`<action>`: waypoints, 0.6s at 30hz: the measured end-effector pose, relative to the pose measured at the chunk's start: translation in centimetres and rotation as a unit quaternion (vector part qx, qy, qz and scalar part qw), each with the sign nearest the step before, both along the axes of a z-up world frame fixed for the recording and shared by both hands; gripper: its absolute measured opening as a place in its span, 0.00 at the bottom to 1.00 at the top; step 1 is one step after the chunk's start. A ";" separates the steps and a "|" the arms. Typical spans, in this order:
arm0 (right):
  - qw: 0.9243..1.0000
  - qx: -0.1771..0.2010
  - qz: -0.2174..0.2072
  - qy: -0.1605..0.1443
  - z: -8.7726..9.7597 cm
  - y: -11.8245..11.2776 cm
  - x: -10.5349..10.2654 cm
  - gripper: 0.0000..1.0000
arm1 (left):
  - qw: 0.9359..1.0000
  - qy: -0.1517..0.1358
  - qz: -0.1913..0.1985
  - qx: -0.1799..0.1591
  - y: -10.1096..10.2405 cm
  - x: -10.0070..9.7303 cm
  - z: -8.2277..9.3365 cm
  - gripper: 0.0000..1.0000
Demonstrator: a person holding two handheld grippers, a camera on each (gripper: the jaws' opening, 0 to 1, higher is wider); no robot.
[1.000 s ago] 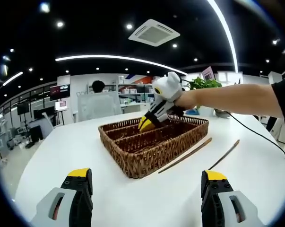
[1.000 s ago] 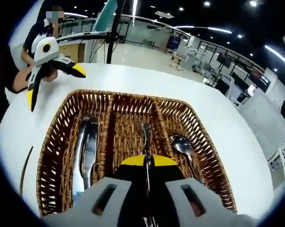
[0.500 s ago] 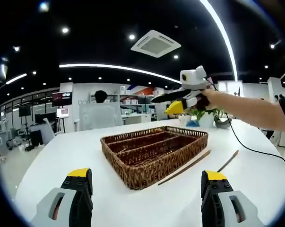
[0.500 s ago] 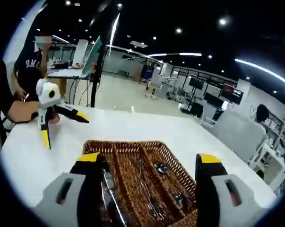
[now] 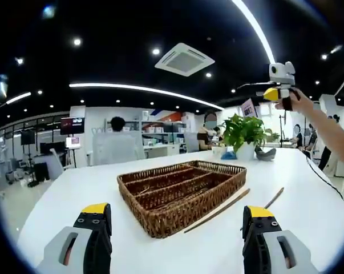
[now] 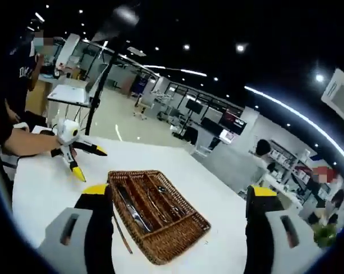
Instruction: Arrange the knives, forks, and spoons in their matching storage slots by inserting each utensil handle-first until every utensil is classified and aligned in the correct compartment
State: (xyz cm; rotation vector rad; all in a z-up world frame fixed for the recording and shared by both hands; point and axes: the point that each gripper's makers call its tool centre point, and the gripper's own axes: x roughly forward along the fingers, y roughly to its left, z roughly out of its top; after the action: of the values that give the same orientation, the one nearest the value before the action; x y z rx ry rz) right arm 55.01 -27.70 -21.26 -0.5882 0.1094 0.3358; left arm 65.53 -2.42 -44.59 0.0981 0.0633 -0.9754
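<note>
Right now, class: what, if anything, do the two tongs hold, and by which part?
Nothing: left tongs and right tongs are both open and empty.

basket: showing as brown woven wicker, rough and matt
cutlery: gleaming as polished metal inside the basket
desk: lying smooth and white, giving off a slight sheen
sticks: looking like thin matt brown wood
left claw: showing grey and black plastic with yellow tips
</note>
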 end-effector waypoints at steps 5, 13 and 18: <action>0.997 0.005 -0.061 -0.039 4.4 -3.3 -6.3 0.99 | 1.000 -0.011 -0.020 -0.007 -0.4 -1.1 1.3 1.00; 0.986 0.120 -0.074 -0.093 1.3 -3.7 -8.3 0.99 | 0.999 -0.022 -0.023 -0.014 -0.2 -1.2 1.9 1.00; 0.987 0.130 -0.062 -0.073 -4.6 -2.8 -6.8 1.00 | 0.999 -0.021 -0.022 -0.020 0.2 -1.1 2.0 1.00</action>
State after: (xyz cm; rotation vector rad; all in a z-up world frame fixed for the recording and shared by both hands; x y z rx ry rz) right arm 48.23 -30.46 -25.87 -0.3438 -0.0384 0.1806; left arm 64.44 -2.24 -42.61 0.0833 0.0026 -1.0174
